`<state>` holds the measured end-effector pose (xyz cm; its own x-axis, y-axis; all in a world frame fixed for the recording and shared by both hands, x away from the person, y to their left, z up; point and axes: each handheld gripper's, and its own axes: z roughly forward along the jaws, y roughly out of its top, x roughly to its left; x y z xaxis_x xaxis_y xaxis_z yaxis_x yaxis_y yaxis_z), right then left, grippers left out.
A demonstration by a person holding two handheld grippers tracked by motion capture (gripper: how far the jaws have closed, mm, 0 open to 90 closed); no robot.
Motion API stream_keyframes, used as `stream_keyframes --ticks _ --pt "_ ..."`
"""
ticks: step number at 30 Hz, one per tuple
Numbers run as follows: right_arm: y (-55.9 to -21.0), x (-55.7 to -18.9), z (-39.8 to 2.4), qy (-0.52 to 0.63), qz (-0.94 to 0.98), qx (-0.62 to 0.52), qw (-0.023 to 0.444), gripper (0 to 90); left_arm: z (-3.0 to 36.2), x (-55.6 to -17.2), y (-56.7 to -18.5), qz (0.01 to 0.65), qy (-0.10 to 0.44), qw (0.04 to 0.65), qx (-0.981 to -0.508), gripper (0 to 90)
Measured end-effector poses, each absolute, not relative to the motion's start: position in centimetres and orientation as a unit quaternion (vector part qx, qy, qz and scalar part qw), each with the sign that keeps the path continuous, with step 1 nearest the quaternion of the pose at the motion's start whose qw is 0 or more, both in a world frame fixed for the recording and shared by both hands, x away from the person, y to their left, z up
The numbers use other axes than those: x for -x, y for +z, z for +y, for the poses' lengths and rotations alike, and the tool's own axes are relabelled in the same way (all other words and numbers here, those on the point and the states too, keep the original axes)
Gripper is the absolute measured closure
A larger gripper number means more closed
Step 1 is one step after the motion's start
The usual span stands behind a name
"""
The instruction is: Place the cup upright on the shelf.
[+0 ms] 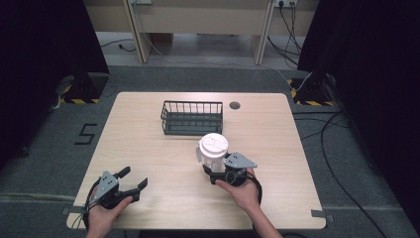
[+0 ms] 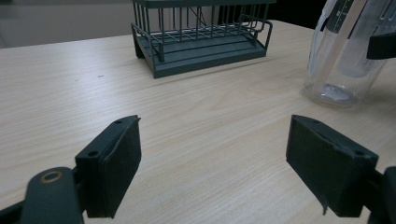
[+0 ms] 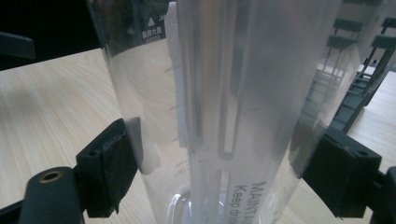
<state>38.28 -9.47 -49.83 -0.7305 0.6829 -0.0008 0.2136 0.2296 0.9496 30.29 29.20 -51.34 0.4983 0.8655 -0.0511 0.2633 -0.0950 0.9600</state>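
Observation:
A clear plastic bottle (image 1: 213,151) with a white lid stands upright on the wooden table, just right of centre. My right gripper (image 1: 216,173) is shut on the bottle's lower part. In the right gripper view both pads press the clear wall of the bottle (image 3: 219,107), which carries printed lettering and an inner white insert. My left gripper (image 1: 132,178) rests near the table's front left corner, open, with bare table between its jaws. From the left gripper (image 2: 212,163), the bottle (image 2: 343,60) stands at the far right.
A dark wire basket (image 1: 192,118) stands at the back centre of the table (image 1: 148,148), beyond the bottle, and it looks empty (image 2: 201,39). A round cable hole (image 1: 235,105) lies to its right. Cables run over the floor at right.

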Motion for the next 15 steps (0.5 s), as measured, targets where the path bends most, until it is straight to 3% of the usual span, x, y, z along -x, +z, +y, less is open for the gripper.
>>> stream_keyframes --ticks 15 --pt "-48.5 -39.3 -9.1 0.544 0.754 -0.296 0.221 18.4 29.2 -30.3 -51.3 0.413 0.284 0.532 -0.682 17.6"
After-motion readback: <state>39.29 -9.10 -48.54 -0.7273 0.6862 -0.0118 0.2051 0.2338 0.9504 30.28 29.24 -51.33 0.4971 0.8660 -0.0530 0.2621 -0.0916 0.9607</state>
